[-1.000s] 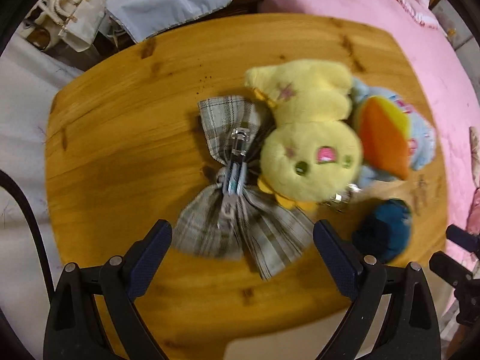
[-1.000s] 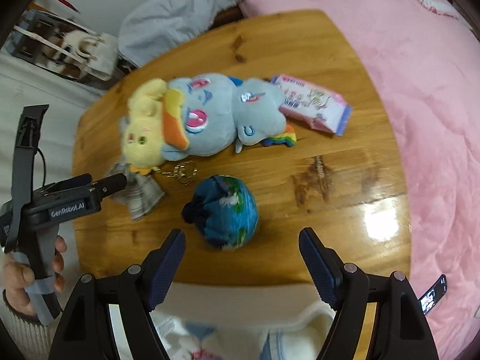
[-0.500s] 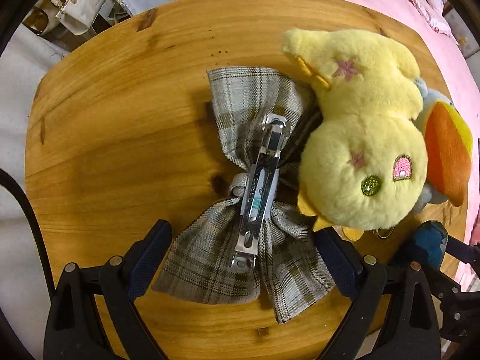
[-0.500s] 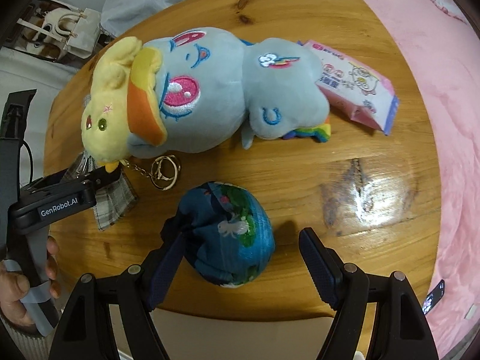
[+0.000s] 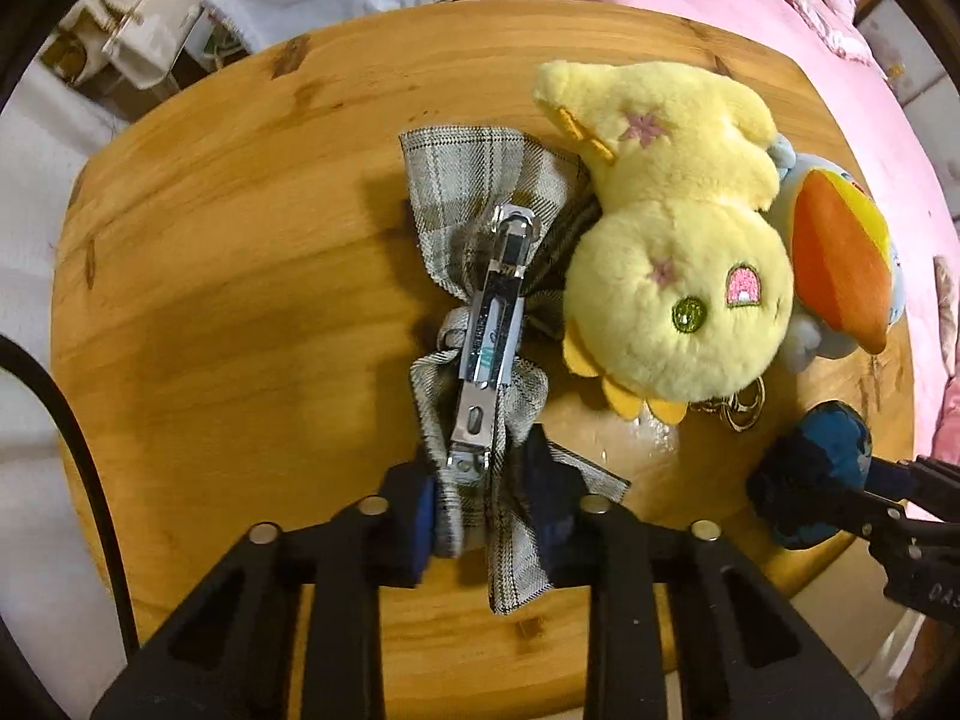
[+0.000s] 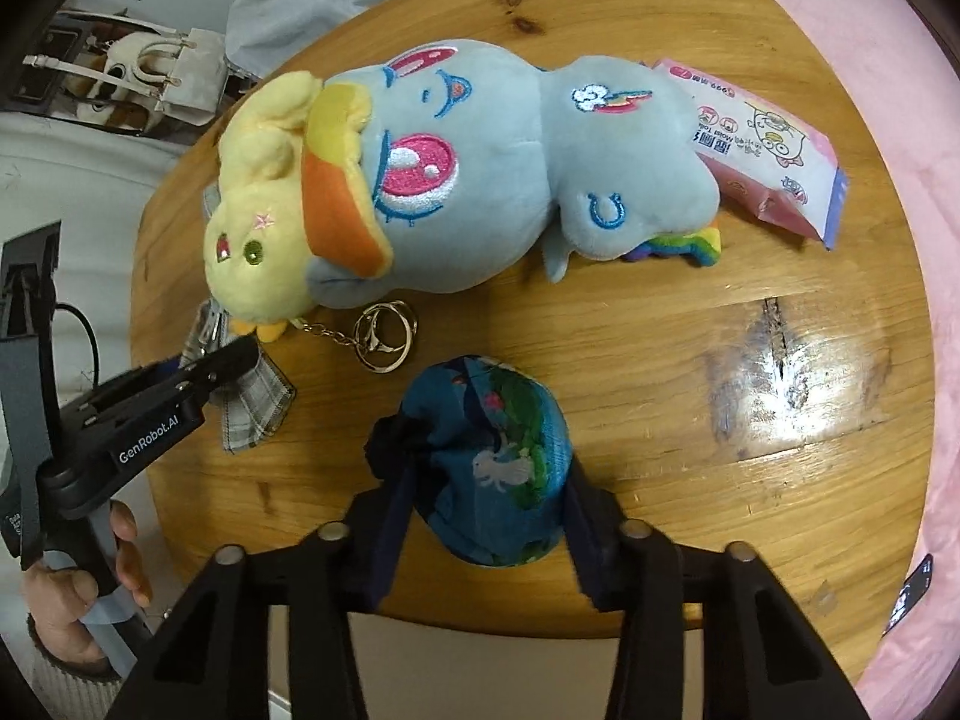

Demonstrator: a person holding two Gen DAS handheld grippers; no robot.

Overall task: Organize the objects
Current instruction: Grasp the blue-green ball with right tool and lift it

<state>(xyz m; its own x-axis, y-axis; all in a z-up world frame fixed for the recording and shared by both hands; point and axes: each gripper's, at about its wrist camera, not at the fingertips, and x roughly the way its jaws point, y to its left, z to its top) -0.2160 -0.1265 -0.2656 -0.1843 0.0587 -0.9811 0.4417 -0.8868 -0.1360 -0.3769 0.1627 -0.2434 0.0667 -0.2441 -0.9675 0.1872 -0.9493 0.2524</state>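
Note:
A grey plaid bow hair clip [image 5: 474,192] lies metal clasp up on the round wooden table [image 5: 240,300], against a yellow plush [image 5: 678,312]. My left gripper [image 5: 480,492] points down and its jaws are closing, the pads pinching the bow's near lobe. A blue patterned fabric pouch [image 6: 492,420] sits near the table's front edge. My right gripper [image 6: 486,504] is closing too, with its fingers pressed on both sides of the pouch. The left gripper [image 6: 240,360] also shows in the right wrist view, over the bow.
A light blue plush pony [image 6: 510,168] lies beside the yellow plush, with a gold keyring [image 6: 384,336] in front. A pink tissue pack [image 6: 768,144] lies at the right. A pink bed [image 6: 900,60] borders the table. A handbag [image 5: 132,30] and clothes sit behind.
Both grippers came down toward the table and their jaws went from wide open to closed, the left onto the bow's near lobe, the right onto the blue pouch.

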